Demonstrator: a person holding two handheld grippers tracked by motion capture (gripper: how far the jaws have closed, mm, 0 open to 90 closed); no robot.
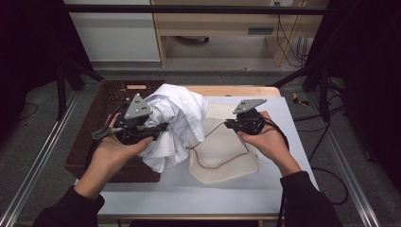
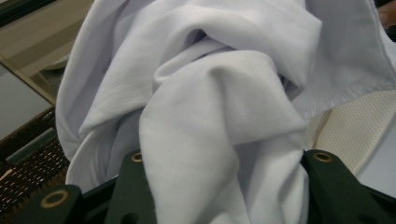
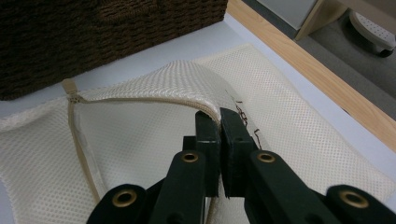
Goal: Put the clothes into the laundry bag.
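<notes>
White shirt is bunched and lifted off the basket, hanging over the table at about 9 o'clock from the mesh bag. My read: the job is loading the shirt into the bag, roughly mid-way. Done: shirt picked up, bag zipper unzipped, mouth edge pinched and raised. Left: feed the shirt through the opening, push it fully in, zip shut. None of the shirt is inside the bag yet as far as I can see.

Left gripper: jaws part-way apart, clamped on a thick wad of shirt fabric; cloth fills the gap between the jaws in the left gripper view.

Right gripper: jaws fully closed, pinching the bag's upper zipper edge at about 1 o'clock on the bag and holding that lip up off the table. Opening looks narrow and may need widening.
</notes>
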